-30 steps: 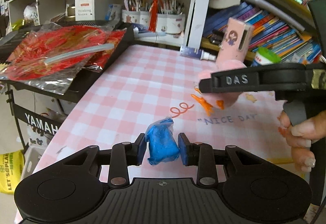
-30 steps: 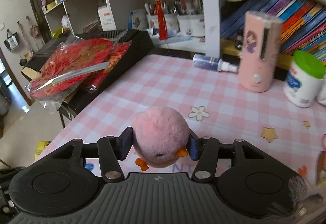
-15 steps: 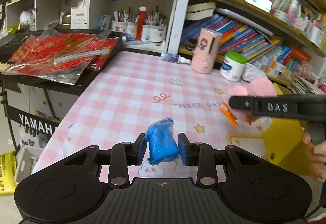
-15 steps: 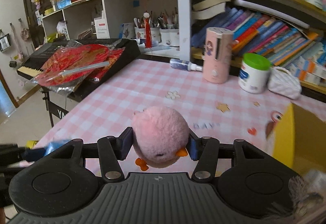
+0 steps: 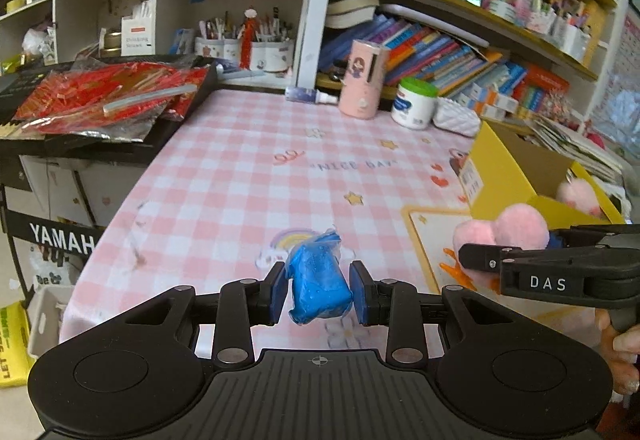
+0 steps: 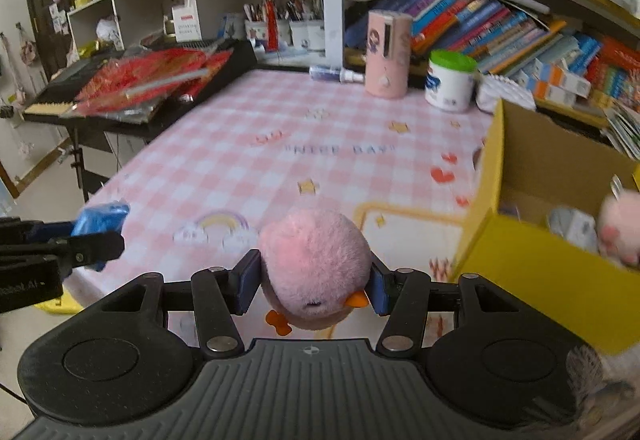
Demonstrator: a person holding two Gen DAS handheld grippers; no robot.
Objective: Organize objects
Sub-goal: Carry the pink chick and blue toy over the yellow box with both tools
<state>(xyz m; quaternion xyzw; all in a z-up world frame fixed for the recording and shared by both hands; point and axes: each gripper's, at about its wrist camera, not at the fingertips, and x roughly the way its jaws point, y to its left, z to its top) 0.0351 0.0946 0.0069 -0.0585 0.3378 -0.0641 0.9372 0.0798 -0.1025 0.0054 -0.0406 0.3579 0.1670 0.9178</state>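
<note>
Yellow box (image 6: pixel 532 272) holds pink plush (image 6: pixel 618 228); hand-held grippers clamp blue packet (image 5: pixel 318 280), pink chick (image 6: pixel 316 268)

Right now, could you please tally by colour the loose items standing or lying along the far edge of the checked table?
Pink: 1, the pink cylinder
White with green lid: 1, the jar
Blue: 1, the spray bottle lying down
White quilted: 1, the pouch
Total: 4
</note>
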